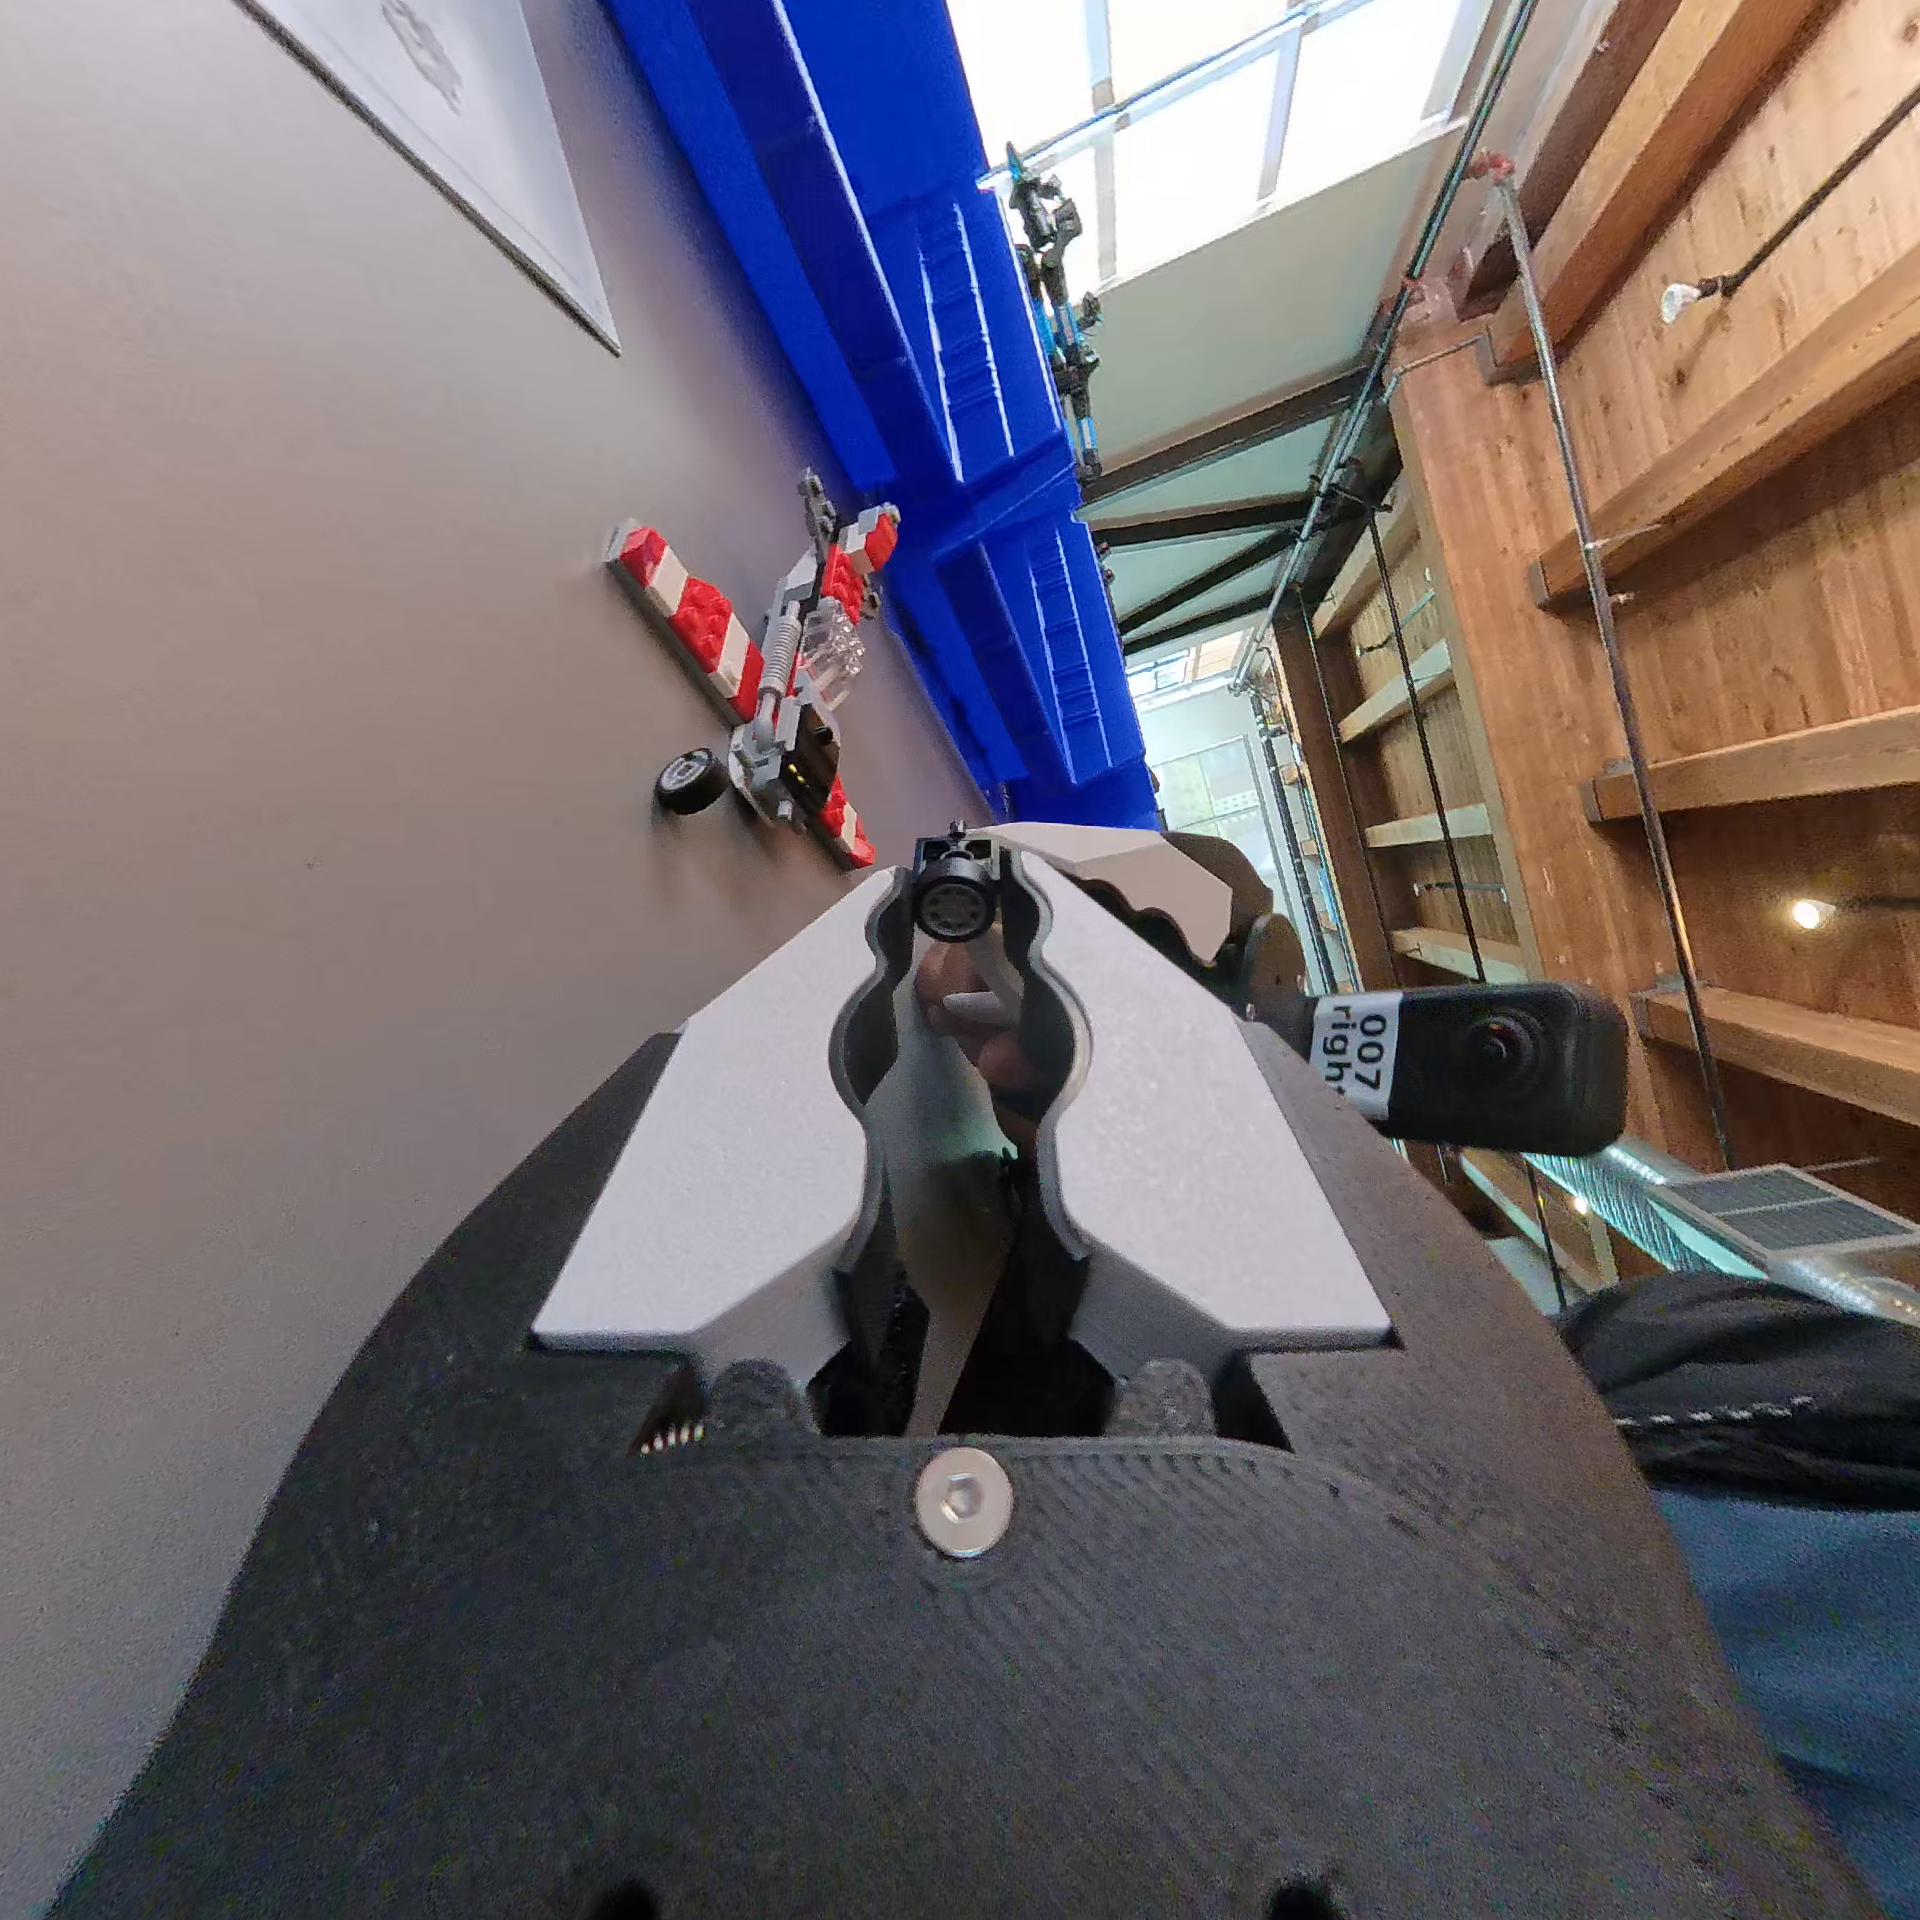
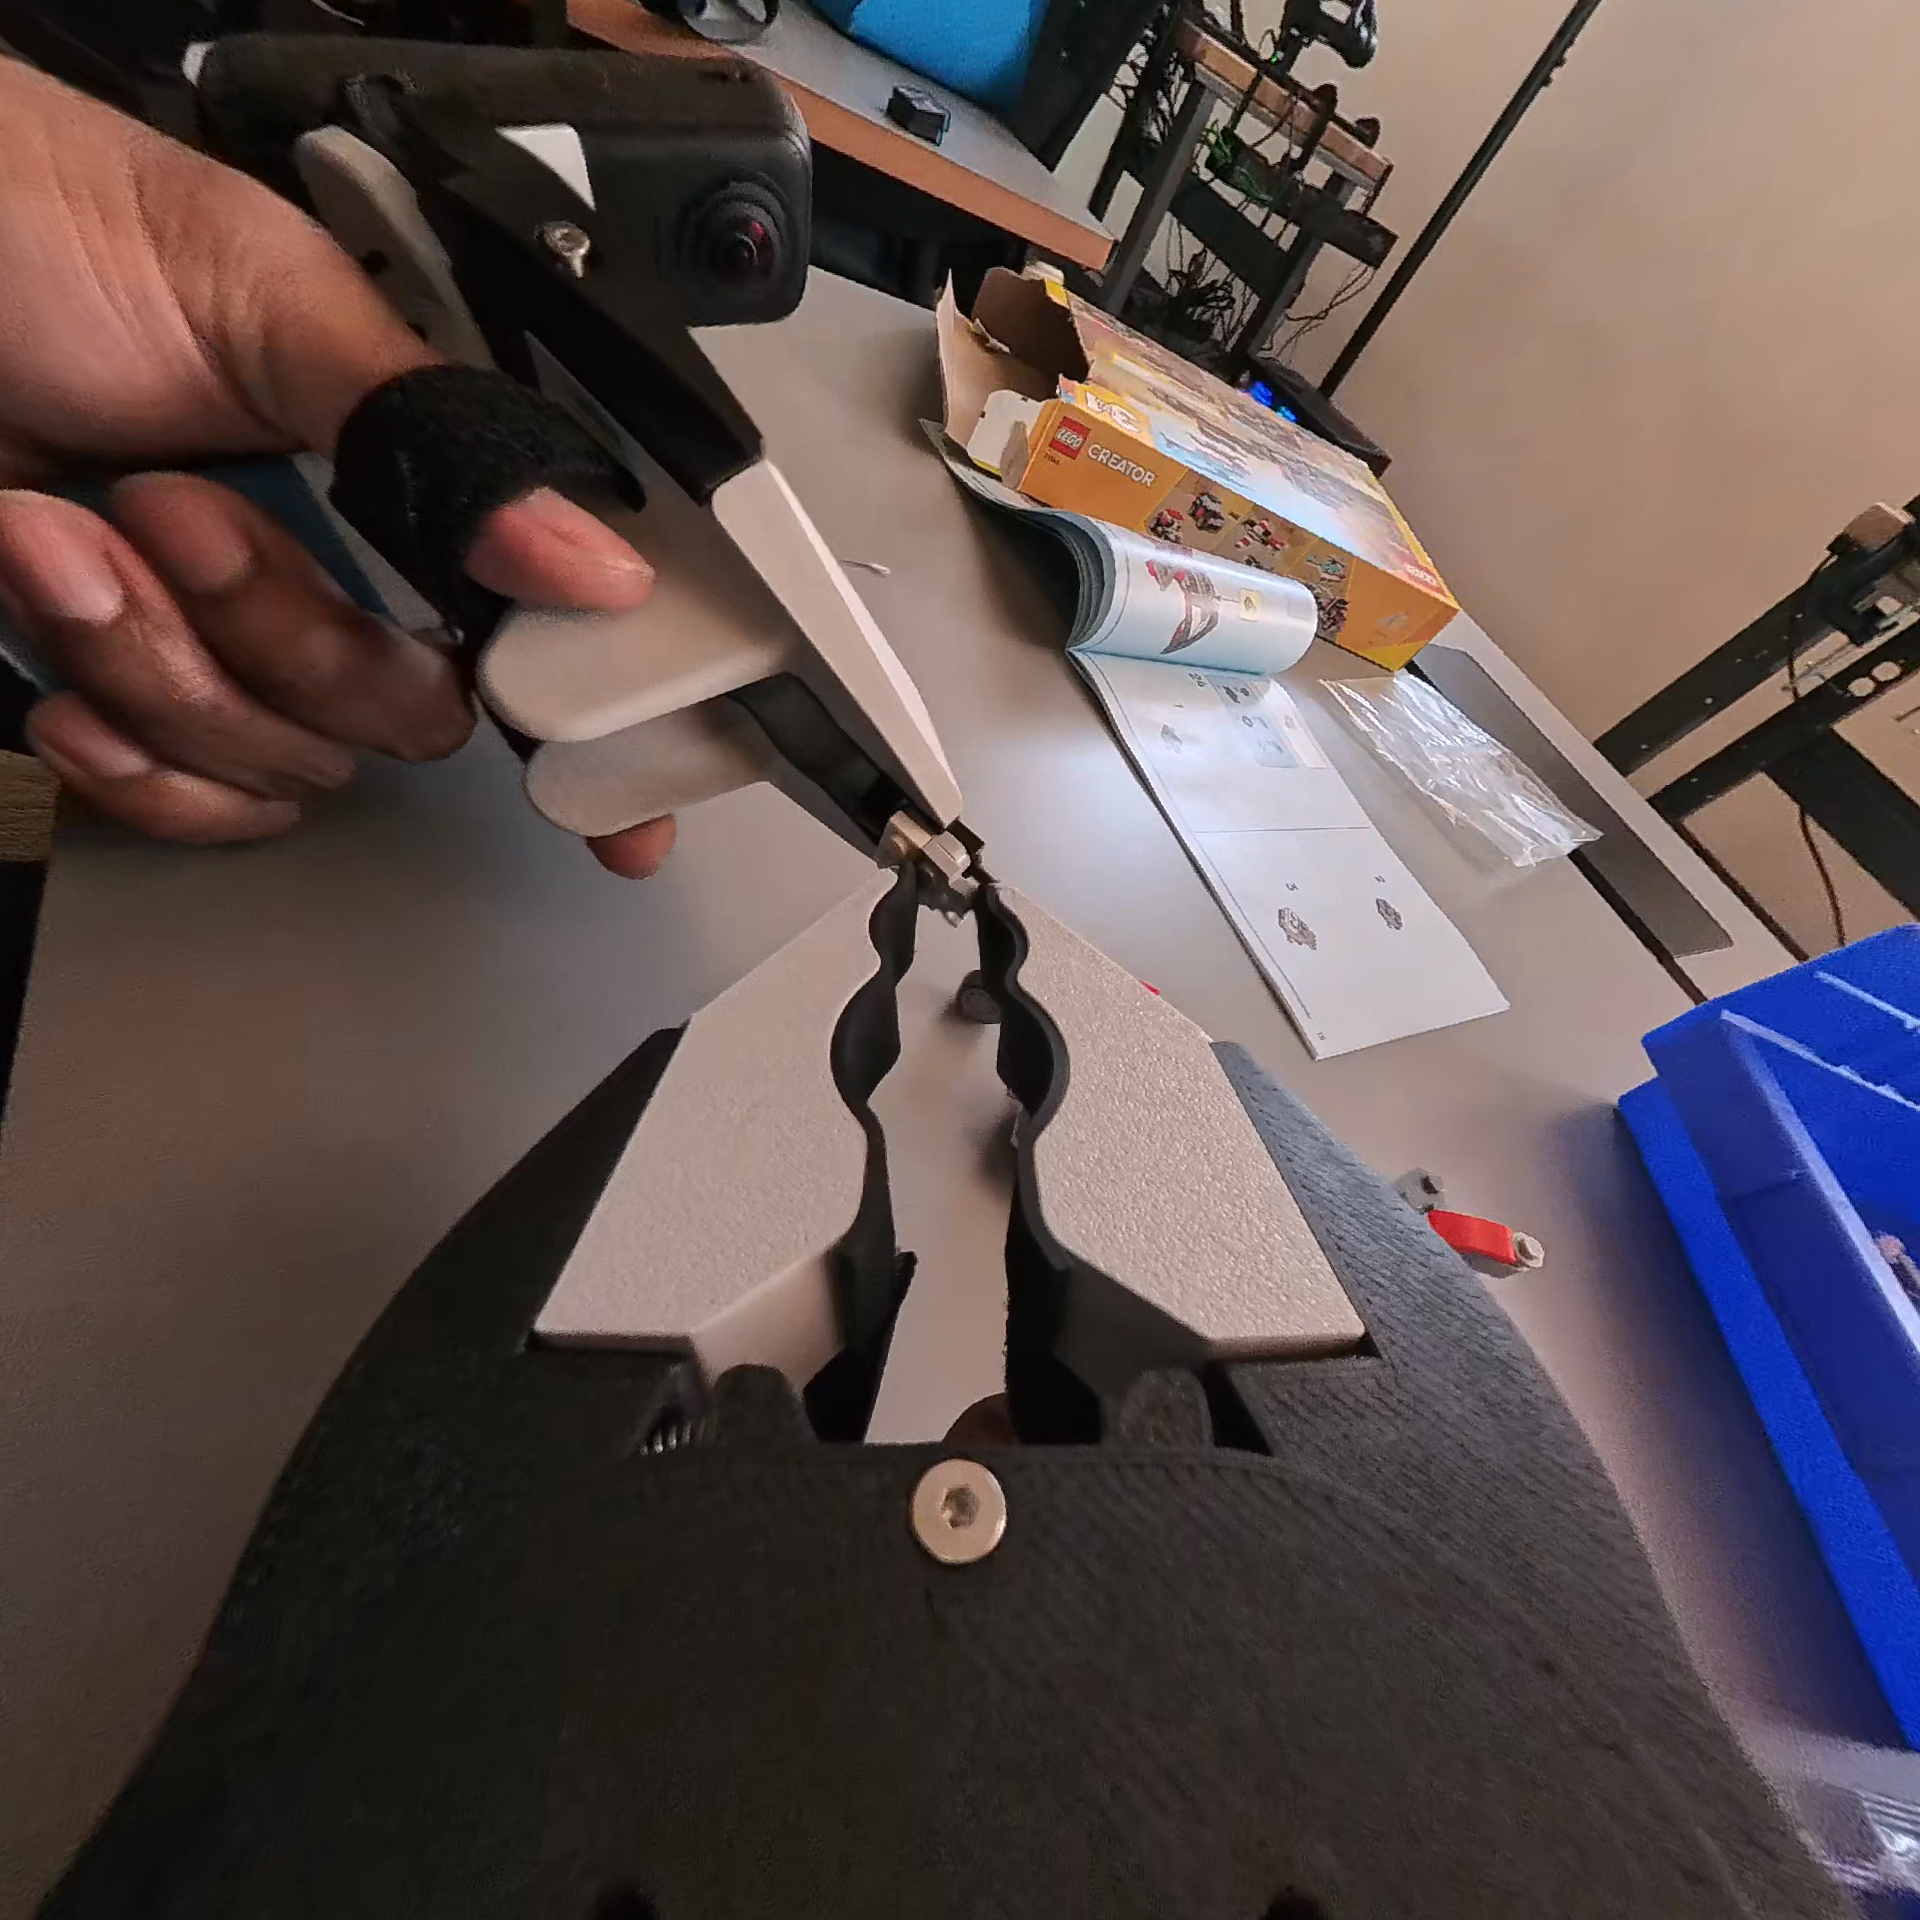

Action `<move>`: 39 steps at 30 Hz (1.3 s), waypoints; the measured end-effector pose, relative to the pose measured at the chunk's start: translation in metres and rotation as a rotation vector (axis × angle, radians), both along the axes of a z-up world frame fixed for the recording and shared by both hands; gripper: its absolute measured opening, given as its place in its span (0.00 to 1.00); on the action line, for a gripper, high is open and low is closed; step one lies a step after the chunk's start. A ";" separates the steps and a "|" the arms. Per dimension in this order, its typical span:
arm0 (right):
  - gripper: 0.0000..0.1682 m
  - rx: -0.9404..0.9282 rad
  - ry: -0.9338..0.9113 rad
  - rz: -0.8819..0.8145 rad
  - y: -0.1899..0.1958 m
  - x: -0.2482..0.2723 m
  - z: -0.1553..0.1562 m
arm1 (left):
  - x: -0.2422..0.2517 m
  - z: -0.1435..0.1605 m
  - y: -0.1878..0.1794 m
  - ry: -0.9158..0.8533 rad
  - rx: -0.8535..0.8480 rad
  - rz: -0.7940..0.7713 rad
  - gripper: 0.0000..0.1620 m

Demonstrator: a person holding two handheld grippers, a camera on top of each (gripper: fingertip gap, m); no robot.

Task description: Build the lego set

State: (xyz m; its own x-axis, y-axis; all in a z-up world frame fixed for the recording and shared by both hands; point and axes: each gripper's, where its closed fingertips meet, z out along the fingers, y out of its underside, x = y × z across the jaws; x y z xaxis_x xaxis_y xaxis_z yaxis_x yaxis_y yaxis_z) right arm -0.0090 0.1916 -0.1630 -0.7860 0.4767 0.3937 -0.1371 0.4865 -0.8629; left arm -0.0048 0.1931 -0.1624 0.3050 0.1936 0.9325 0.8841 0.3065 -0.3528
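While pinched, small wheel piece (image 1: 957,902) sits between left tool (image 1: 961,878) tips

Blue bin (image 2: 1808,1226) cut off by the right edge, contents too blurred to tell. Small wheel (image 2: 977,1000) on the table half hidden behind the right gripper's (image 2: 951,902) finger. Red-and-white model (image 2: 1481,1236) mostly hidden behind the same gripper. White sheet (image 1: 447,135) cropped at the top edge, print unreadable.

Our left wrist view rolls sideways, table (image 1: 260,727) at its left edge; our right looks down across the table (image 2: 312,987) toward its far edge (both close); we share the meeting fingertips.
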 end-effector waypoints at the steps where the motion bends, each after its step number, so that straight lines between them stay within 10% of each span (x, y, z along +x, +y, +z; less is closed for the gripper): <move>1: 0.07 -0.005 -0.007 0.006 0.000 0.000 0.000 | 0.001 0.001 0.000 0.009 -0.003 -0.010 0.12; 23: 0.17 -0.022 0.041 0.000 -0.001 -0.004 0.013 | -0.006 0.013 -0.008 -0.093 0.191 0.035 0.12; 39: 0.17 -0.020 -0.039 -0.077 -0.014 -0.010 0.000 | -0.008 -0.003 -0.007 0.057 -0.089 0.068 0.12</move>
State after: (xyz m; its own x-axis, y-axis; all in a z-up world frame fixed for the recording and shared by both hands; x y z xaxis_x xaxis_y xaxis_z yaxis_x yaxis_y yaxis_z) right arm -0.0187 0.1777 -0.1627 -0.7614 0.5437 0.3531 -0.0658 0.4770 -0.8764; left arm -0.0132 0.1862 -0.1657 0.3405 0.2969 0.8922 0.8400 0.3304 -0.4305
